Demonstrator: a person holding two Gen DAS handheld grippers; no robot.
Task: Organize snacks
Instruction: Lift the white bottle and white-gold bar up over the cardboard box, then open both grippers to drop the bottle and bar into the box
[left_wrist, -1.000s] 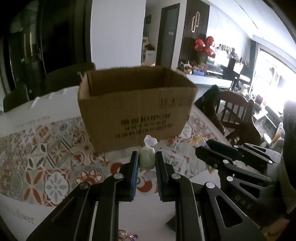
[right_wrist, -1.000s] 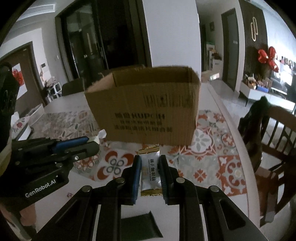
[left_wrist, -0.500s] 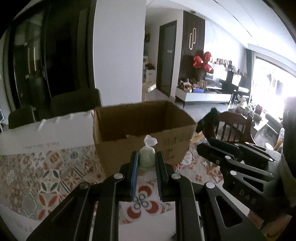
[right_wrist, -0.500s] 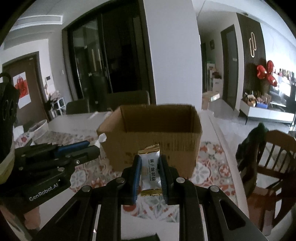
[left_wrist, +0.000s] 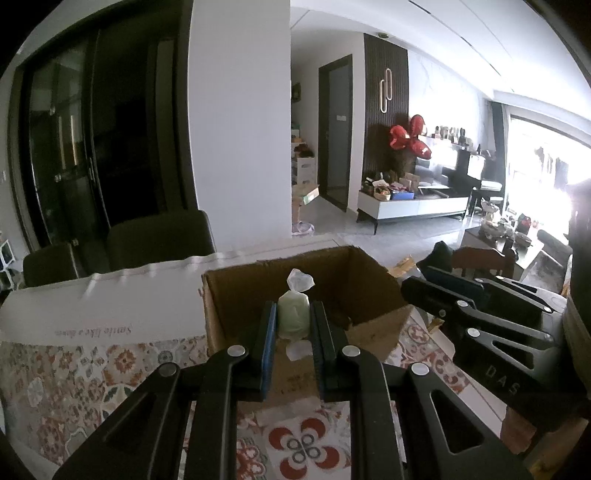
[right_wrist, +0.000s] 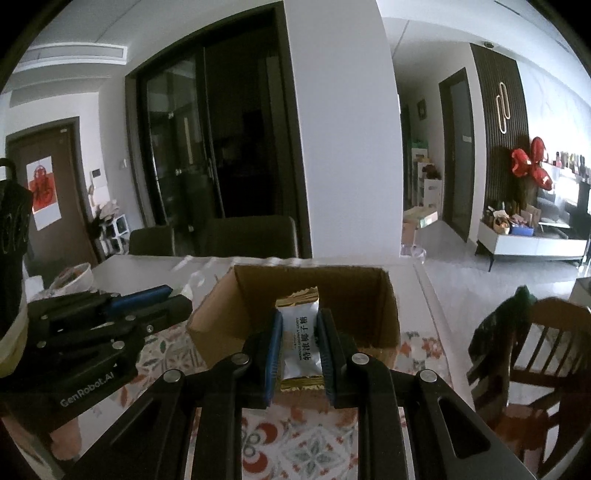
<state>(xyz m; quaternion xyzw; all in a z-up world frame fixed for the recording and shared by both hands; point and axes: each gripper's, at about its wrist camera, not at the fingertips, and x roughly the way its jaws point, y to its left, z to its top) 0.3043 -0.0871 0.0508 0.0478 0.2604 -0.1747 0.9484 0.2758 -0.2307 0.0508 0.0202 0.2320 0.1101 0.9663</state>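
An open brown cardboard box (left_wrist: 369, 288) stands on the patterned tablecloth; it also shows in the right wrist view (right_wrist: 369, 295). My left gripper (left_wrist: 293, 317) is shut on a pale green wrapped sweet (left_wrist: 293, 314) and holds it above the box's near rim. My right gripper (right_wrist: 299, 332) is shut on a white and gold candy packet (right_wrist: 300, 339) with dark lettering, held over the box's near edge. Each gripper shows in the other's view, the right gripper (left_wrist: 417, 291) to the right and the left gripper (right_wrist: 181, 299) to the left. The box floor is hidden.
The patterned tablecloth (left_wrist: 74, 373) covers the white table (right_wrist: 147, 264). Dark chairs (left_wrist: 159, 240) stand behind the table. A wooden chair (right_wrist: 546, 350) with a dark cloth stands at the right. A white bowl (right_wrist: 74, 275) sits at the far left.
Both grippers have risen and moved toward the box with their snacks; the box now sits lower in both views and its open top is visible.
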